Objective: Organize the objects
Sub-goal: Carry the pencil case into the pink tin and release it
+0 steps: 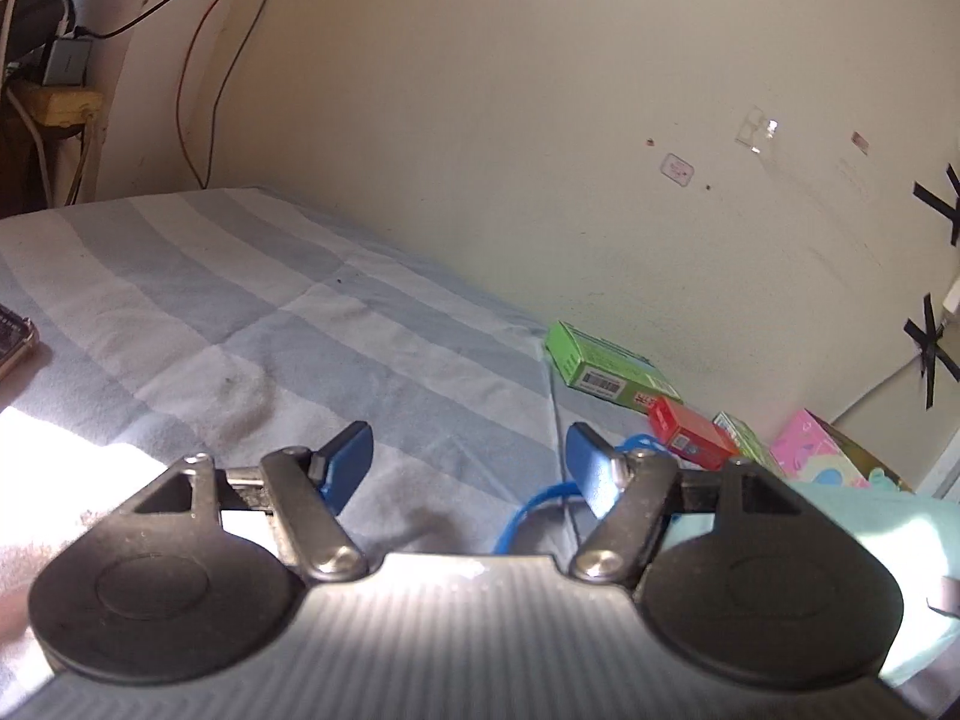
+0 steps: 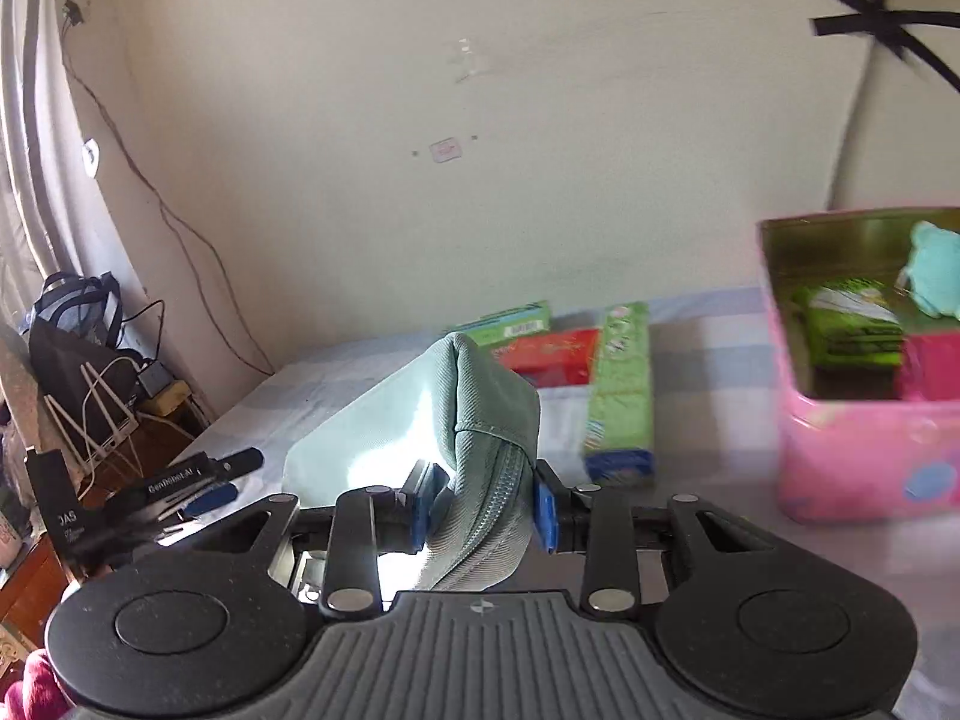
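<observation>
My right gripper (image 2: 483, 510) is shut on a pale green zippered pouch (image 2: 420, 438) and holds it above the striped bedsheet (image 2: 708, 348). A pink tin box (image 2: 864, 450) stands at the right, holding a green packet (image 2: 852, 330), a red item and a teal soft thing. Small boxes lie by the wall: a green one (image 2: 510, 318), a red one (image 2: 552, 357) and a long green one (image 2: 621, 396). My left gripper (image 1: 468, 468) is open and empty above the sheet (image 1: 240, 324). In its view the green box (image 1: 606, 369), the red box (image 1: 690, 432), the pink box (image 1: 810, 450) and the pouch (image 1: 888, 540) sit at the right.
A blue cord (image 1: 540, 498) lies under the left gripper. The cream wall (image 1: 540, 120) is close behind the boxes. A phone edge (image 1: 12, 342) shows at far left. Cables, a bag (image 2: 72, 348) and a router (image 2: 102, 414) sit off the bed's left side.
</observation>
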`<state>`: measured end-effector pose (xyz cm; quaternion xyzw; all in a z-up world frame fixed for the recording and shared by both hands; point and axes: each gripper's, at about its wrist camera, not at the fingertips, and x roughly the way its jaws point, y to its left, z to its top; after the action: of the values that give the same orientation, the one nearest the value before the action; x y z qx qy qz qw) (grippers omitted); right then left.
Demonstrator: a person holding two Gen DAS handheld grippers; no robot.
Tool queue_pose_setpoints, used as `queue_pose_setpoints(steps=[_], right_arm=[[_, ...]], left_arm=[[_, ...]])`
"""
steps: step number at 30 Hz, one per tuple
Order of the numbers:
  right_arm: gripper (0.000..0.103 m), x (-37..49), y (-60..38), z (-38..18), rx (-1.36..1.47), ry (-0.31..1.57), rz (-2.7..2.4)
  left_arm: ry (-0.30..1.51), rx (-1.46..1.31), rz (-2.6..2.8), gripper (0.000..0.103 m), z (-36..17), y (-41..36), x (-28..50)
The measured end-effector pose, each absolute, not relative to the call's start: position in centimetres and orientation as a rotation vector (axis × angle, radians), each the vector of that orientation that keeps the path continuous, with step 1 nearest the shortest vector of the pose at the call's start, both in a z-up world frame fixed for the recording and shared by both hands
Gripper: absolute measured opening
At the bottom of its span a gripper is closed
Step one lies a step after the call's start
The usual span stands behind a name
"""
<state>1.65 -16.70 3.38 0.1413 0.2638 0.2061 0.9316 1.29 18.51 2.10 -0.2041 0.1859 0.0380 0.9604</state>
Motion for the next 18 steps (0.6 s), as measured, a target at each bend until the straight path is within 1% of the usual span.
queue_pose_setpoints(steps=[2, 3, 4, 10, 11, 12, 14, 15, 17, 18], right_arm=[[0.031, 0.2, -18.9, 2.5, 0.316, 0.543, 0.378], [0.036, -0.2, -19.9, 2.1, 0.344, 0.558, 0.356], [0.038, -0.6, -20.8, 1.7, 0.364, 0.57, 0.343], [0.045, -1.7, -23.4, -0.2, 0.445, 0.598, 0.25], [0.049, -1.6, -23.6, -0.5, 0.456, 0.597, 0.248], [0.052, -1.5, -23.6, -0.7, 0.461, 0.598, 0.247], [0.057, -1.3, -23.7, -1.4, 0.466, 0.61, 0.252], [0.058, -1.1, -23.6, -1.7, 0.468, 0.621, 0.258], [0.06, -1.2, -23.8, -2.4, 0.462, 0.636, 0.281], [0.061, -1.4, -23.6, -2.5, 0.44, 0.63, 0.291]], left_arm=[[0.384, -0.38, 0.017, 0.072, 2.7, 17.3, 0.8], [0.394, -0.373, -0.021, 0.072, 3.0, 16.5, 0.7], [0.405, -0.365, -0.048, 0.072, 3.3, 15.7, 0.4], [0.458, -0.236, -0.21, 0.073, 4.9, 9.0, -0.4], [0.471, -0.202, -0.22, 0.073, 4.9, 7.9, -0.1], [0.486, -0.17, -0.232, 0.074, 4.9, 6.7, 0.3], [0.527, -0.131, -0.263, 0.081, 4.6, 5.2, 1.2], [0.552, -0.113, -0.283, 0.087, 4.4, 4.5, 1.8], [0.608, -0.069, -0.3, 0.088, 3.5, 3.3, 2.8], [0.638, -0.053, -0.293, 0.086, 2.9, 2.9, 3.2]])
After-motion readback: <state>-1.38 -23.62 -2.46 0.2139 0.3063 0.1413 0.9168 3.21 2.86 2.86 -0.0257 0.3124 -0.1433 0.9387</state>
